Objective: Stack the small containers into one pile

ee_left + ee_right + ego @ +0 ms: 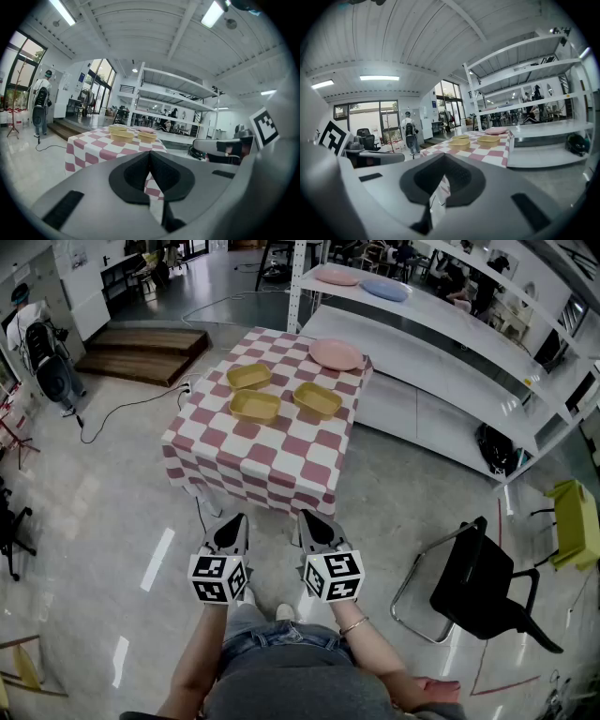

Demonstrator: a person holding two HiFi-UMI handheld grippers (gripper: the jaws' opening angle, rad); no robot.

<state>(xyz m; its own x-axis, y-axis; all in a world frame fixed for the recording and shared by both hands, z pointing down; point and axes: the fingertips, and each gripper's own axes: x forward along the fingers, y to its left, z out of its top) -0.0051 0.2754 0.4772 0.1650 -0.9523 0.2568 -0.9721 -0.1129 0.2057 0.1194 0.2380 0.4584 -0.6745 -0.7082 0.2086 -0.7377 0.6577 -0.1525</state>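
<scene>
Three containers: all shallow and yellow, lying apart from one another on the table, none stacked.
Rear container (248, 377): on the far left part of the tabletop.
Front container (255, 407): just on the near side of the rear one, close to it but not touching.
Right-hand container (318, 400): level with the front one, toward the table's right edge.
Table (281, 470): draped in a red and white checked cloth, standing well ahead of the person.
Pink plate (336, 354): on the table's far right corner, beyond the right-hand container.
Left gripper (231, 521): held low in front of the person's body, well short of the table and pointing toward it. In its own view (150, 157) the jaws are pressed together at the tips with nothing between them.
Right gripper (311, 519): just beside the left one at the same height. Its own view (443, 159) shows the jaws meeting at the tips, holding nothing.
Shelving (450, 343): long and white, behind and to the right of the table. A pink dish (336, 277) and a blue dish (385, 290) rest side by side on an upper shelf.
Black chair (478, 582): on the pale glossy floor to the person's right.
Bystander (37, 343): far left, wearing a backpack, well apart from the table.
</scene>
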